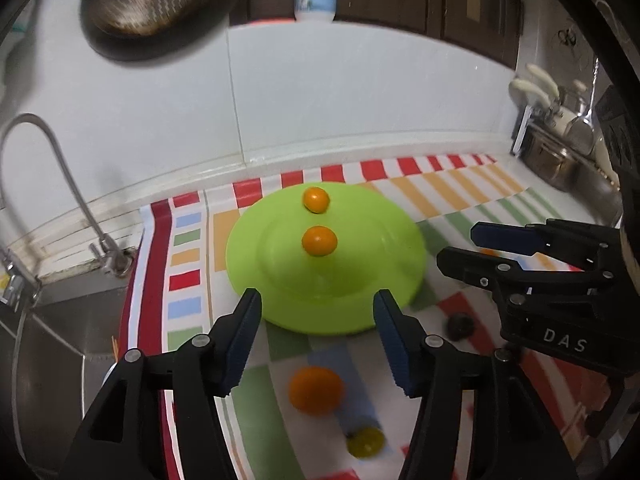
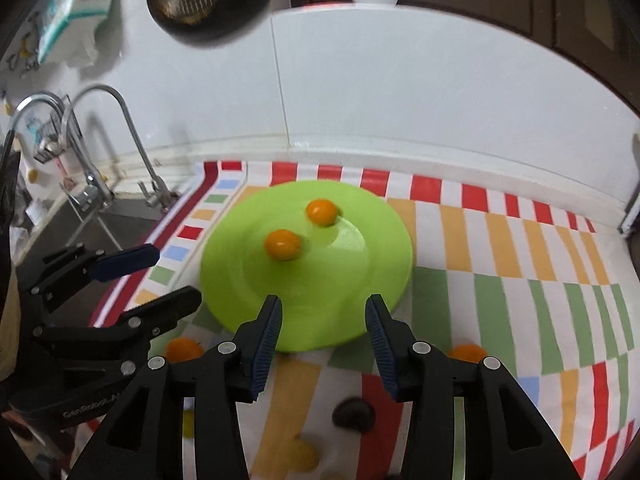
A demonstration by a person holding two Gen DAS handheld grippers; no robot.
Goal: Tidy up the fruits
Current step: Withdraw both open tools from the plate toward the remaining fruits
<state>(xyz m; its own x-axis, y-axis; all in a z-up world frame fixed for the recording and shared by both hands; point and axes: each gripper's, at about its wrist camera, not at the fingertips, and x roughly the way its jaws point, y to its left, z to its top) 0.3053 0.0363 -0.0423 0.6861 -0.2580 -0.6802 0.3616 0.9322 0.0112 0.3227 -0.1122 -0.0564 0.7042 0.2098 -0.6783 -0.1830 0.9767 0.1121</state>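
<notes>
Left hand-held gripper (image 1: 318, 312): jaws apart, nothing between them. Right hand-held gripper (image 2: 324, 316): jaws apart, likewise empty. On the striped cloth (image 1: 460, 192) over the counter, near side: one orange fruit (image 1: 316, 390), a yellow fruit (image 1: 365, 442), a dark fruit (image 2: 354, 414). Beyond: green plate (image 1: 360, 288) carrying two orange fruits (image 1: 319, 241), apart.

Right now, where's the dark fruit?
The dark fruit lies on the striped cloth, off the green plate and nearer the camera than its near rim. In the right wrist view it sits low, between that gripper's fingers, untouched.
</notes>
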